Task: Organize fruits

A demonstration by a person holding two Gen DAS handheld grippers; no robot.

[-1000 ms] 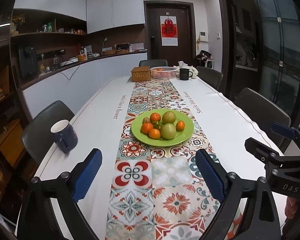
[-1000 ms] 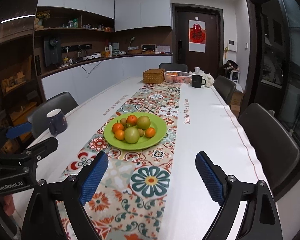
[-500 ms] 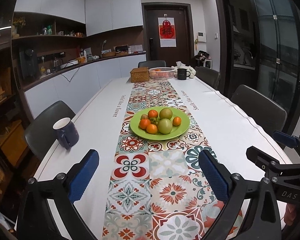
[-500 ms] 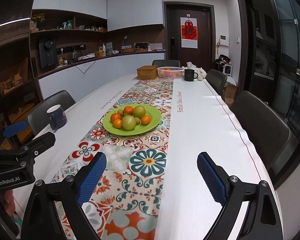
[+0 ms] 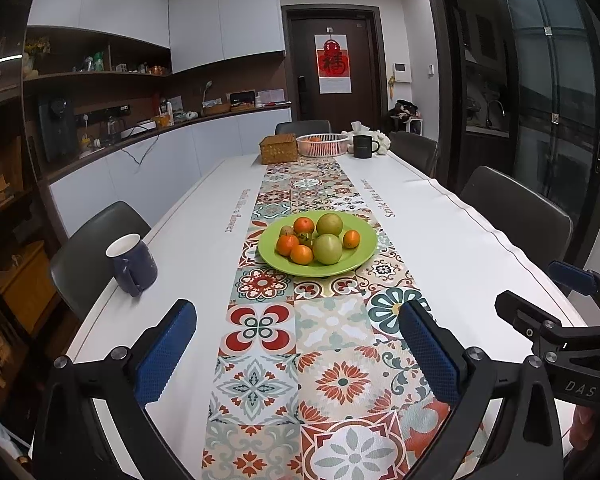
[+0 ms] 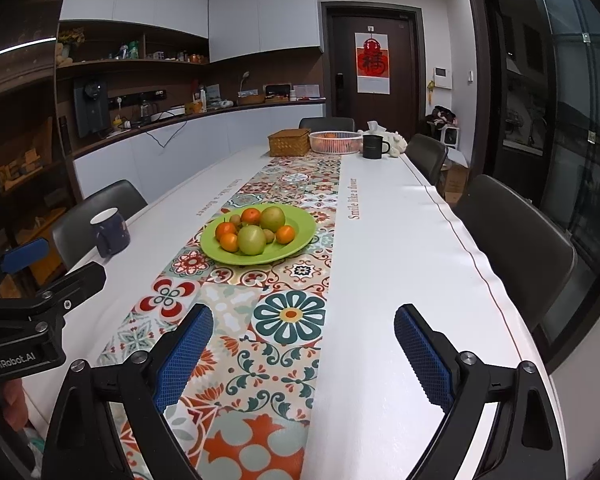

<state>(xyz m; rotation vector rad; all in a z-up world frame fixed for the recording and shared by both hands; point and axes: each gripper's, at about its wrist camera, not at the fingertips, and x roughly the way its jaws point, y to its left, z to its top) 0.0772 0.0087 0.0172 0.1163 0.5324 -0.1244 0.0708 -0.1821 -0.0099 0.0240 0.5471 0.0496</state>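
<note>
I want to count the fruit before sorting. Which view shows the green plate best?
The left wrist view: the green plate sits nearly centered and slightly larger. The right wrist view shows the same plate off to the left, fruit equally unobstructed.

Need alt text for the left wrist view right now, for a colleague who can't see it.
A green plate of oranges and green fruit sits on a patterned table runner, ahead of the open, empty left gripper. A blue mug stands left.
</note>
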